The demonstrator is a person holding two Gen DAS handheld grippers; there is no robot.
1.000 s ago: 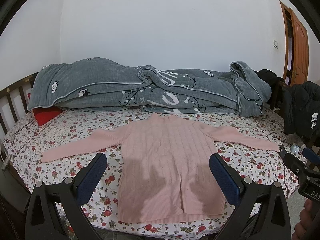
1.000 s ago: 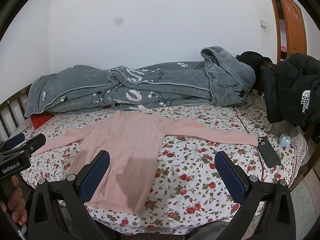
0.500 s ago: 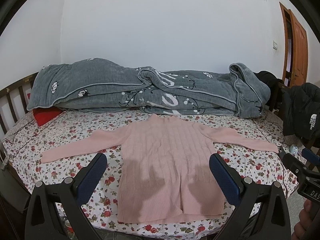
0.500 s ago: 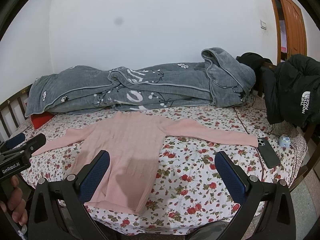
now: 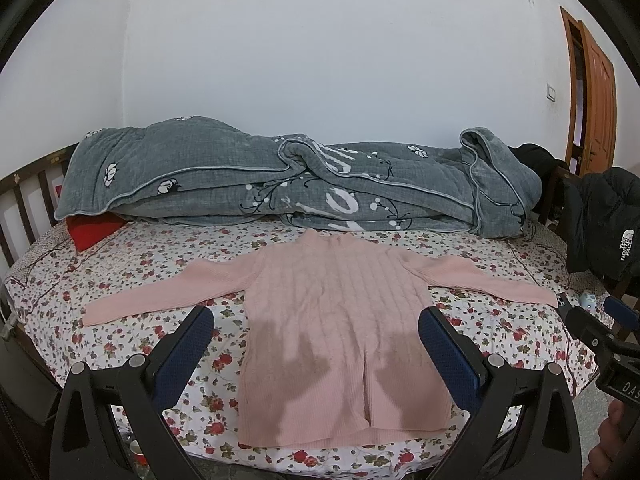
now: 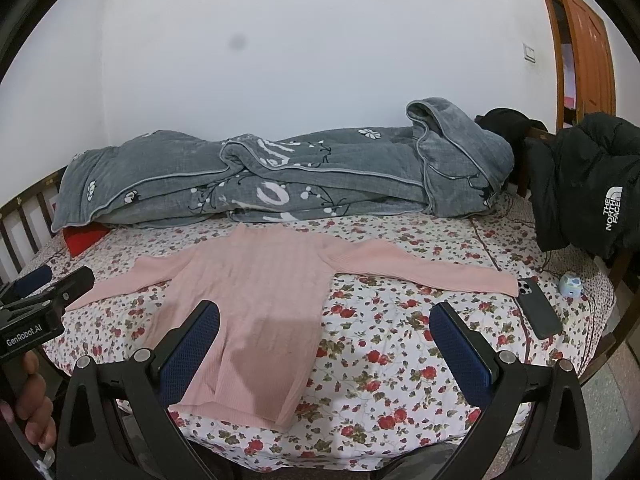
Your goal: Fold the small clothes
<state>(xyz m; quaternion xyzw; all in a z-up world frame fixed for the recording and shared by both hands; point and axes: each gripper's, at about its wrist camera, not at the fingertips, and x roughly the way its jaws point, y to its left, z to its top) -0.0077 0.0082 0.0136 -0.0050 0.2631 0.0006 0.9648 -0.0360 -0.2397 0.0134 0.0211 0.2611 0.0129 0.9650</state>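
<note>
Pink ribbed knit sweater point(image 5: 340, 320) lies flat, sleeves spread, on the floral-sheeted bed point(image 5: 132, 264). Left tongs point(image 5: 316, 344) and right tongs point(image 6: 326, 336) hover released, empty.

A white wall point(image 5: 320, 60) is rising behind the bed point(image 5: 160, 256), which is wearing a floral sheet and carrying a rumpled grey quilt point(image 5: 280, 184). A wooden door point(image 6: 588, 52) is standing at right; a black jacket point(image 6: 588, 196) is hanging nearby.

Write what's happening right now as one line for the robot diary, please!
stage: before first fold | pink ribbed knit sweater: flat on floral bedsheet, sleeves spread | left gripper: open, empty | right gripper: open, empty
</note>
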